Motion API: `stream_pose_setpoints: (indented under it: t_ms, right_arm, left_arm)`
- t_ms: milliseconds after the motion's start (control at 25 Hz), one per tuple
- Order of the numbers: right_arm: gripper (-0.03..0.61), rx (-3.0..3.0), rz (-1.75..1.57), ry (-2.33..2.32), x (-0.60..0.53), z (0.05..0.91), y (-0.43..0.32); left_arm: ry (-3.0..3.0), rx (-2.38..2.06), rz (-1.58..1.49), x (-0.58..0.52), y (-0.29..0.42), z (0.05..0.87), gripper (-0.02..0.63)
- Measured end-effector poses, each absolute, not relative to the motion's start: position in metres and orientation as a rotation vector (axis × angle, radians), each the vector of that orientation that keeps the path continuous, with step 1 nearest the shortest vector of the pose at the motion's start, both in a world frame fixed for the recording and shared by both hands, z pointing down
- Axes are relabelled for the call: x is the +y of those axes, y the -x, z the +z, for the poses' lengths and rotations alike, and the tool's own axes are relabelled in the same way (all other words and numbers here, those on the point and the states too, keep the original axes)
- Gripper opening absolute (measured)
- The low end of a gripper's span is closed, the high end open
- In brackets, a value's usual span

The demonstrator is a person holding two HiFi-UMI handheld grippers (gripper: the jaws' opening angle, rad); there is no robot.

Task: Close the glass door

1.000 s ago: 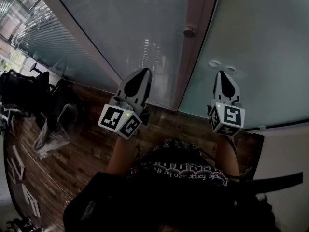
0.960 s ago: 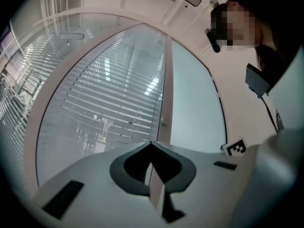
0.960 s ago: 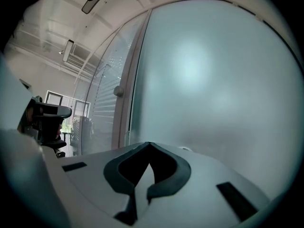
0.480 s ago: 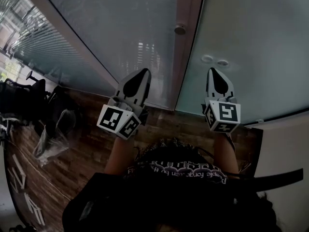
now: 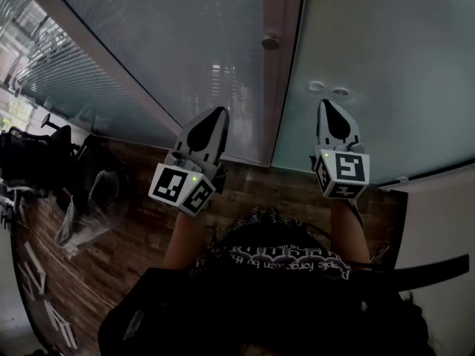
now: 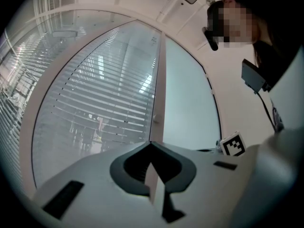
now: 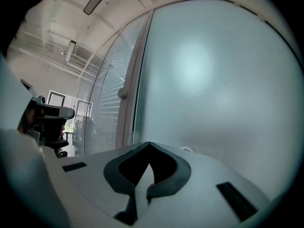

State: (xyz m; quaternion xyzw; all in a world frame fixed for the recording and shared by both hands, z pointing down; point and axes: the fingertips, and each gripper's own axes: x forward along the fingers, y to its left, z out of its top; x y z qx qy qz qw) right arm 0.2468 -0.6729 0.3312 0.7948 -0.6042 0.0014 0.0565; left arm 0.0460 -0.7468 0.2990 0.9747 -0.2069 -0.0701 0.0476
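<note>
- Head view: A tall frosted pale-green glass door [image 5: 386, 65] stands upright and faces the person. Its long edge runs from the top of the frame down to the brown plank floor [image 5: 133, 228], beside a pinkish upright frame post [image 5: 276, 87] that carries a small round knob [image 5: 271, 41].
- The right gripper [image 5: 329, 106] points at the door's lower part with its jaws together and nothing in them; whether it touches the glass cannot be made out. Two pale ovals just above its tip are hard to identify.
- The left gripper [image 5: 215, 113] is likewise closed and empty. It aims at the slatted glass wall [image 5: 171, 50] left of the post.
- A dark office chair [image 5: 37, 143] and a clear plastic bag [image 5: 82, 213] sit well off to the left. The person's black printed top [image 5: 274, 273] hides the floor below.
- Left gripper view: The jaws meet at a point [image 6: 151, 145]. The post [image 6: 157, 94] rises straight ahead, with the door [image 6: 185, 103] to its right.
- Right gripper view: The closed tips [image 7: 149, 144] face the door [image 7: 218, 80], which fills most of the frame and is cut off on the right. The knob [image 7: 122, 93] shows at the left.
</note>
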Motion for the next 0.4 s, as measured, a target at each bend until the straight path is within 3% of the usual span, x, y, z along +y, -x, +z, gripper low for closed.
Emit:
stream_pose_setpoints:
  t_ms: [400]
  right_arm:
    - [0.003, -1.866, 0.011, -2.426, -0.6769, 0.3371, -0.2538]
  left_arm:
    - [-2.975, -0.63, -0.21, -0.7527, -0.0521, 0.2988, 0.002]
